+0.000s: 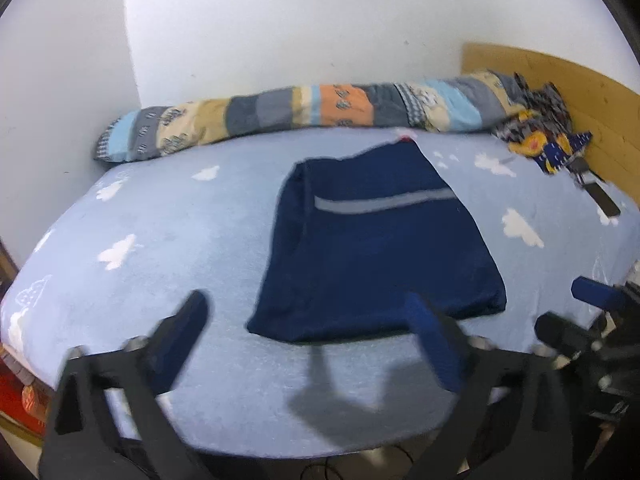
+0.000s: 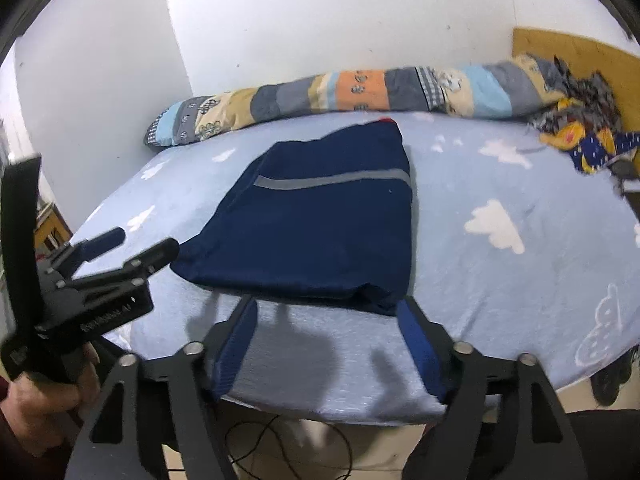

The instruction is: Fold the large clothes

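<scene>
Folded navy garment point(image 1: 372, 248) lies flat on the cloud-print bed point(image 1: 160, 240), near its front edge; a patchwork quilt point(image 1: 304, 110) runs along the wall behind. Left gripper point(image 1: 308, 312) stands wide open above the bed, empty, jaws clear of the cloth. Right gripper point(image 2: 328, 312) is likewise open and empty just before the garment's near edge. Only the right view shows the hand point(image 2: 48, 392) gripping the left tool's handle.
</scene>
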